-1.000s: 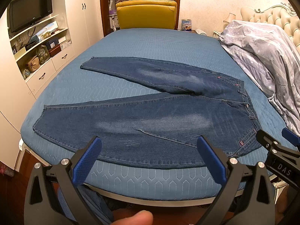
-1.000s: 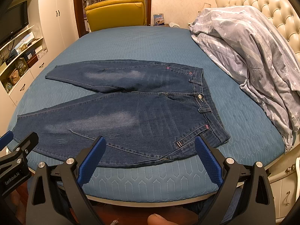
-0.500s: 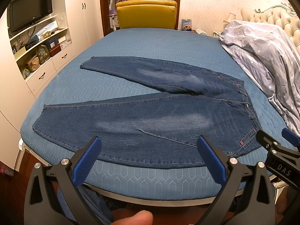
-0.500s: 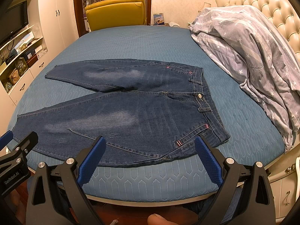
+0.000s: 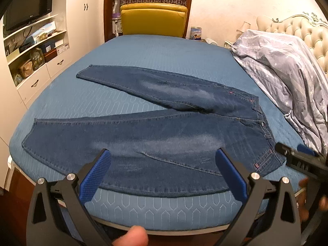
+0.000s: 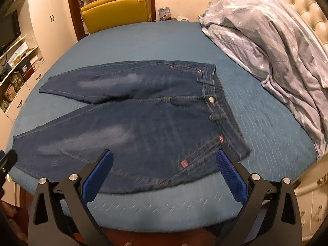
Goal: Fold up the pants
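Lying flat ahead of both jaws, dark jeans on blue bed, left gripper and right gripper held wide, nothing gripped

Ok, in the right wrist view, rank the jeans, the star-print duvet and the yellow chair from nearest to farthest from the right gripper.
1. jeans, directly ahead, spread flat on the bed.
2. star-print duvet, heaped to the right by the headboard.
3. yellow chair, beyond the bed's far edge, left of centre.

Right gripper is open.

Bare bedspread beside jeans, bunched duvet blocking headboard side
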The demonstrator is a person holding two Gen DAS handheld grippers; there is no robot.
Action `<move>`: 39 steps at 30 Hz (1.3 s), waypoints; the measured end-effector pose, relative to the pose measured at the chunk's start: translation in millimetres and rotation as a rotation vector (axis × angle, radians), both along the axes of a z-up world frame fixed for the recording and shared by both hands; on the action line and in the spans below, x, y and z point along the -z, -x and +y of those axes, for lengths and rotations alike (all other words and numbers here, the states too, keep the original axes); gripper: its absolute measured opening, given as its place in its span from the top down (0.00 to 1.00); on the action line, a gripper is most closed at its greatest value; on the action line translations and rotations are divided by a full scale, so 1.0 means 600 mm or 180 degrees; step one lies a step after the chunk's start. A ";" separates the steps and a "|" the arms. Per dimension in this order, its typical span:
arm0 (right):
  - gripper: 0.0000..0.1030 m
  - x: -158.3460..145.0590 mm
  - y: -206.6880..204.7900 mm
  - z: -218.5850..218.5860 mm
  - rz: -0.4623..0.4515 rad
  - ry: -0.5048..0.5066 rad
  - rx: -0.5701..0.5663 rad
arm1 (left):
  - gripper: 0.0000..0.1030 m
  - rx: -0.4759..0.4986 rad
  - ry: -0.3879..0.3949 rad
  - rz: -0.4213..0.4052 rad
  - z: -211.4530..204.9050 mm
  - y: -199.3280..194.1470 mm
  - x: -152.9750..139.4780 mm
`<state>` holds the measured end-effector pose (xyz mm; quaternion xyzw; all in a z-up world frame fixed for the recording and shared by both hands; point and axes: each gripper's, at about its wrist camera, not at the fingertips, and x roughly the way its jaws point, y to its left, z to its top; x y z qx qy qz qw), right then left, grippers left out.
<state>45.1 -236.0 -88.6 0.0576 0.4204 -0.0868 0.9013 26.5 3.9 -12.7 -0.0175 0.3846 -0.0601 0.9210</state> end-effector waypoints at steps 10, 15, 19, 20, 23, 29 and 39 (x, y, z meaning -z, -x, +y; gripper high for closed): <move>0.06 0.038 -0.221 -0.159 0.0182 -0.0142 -0.0231 | 0.01 0.0116 0.0185 0.0381 0.012 -0.058 0.040; 0.06 0.081 -0.379 -0.294 0.0493 0.0075 0.0044 | 0.01 0.0041 0.0159 0.0407 0.035 -0.085 0.058; 0.06 0.119 -0.474 -0.380 0.0727 -0.0009 0.0144 | 0.01 -0.0101 0.0171 0.0530 0.059 -0.117 0.080; 0.06 0.131 -0.490 -0.392 0.0789 -0.0028 0.0153 | 0.01 -0.0128 0.0171 0.0564 0.063 -0.125 0.086; 0.06 0.164 -0.537 -0.425 0.0869 -0.0048 0.0134 | 0.02 -0.0173 0.0153 0.0599 0.070 -0.144 0.097; 0.06 0.203 -0.604 -0.447 0.0797 -0.0302 -0.0063 | 0.02 -0.0248 0.0190 0.0668 0.095 -0.175 0.107; 0.85 0.137 -0.552 -0.410 0.0397 -0.0274 -0.0578 | 0.32 -0.0232 0.0659 0.0692 0.165 -0.283 0.105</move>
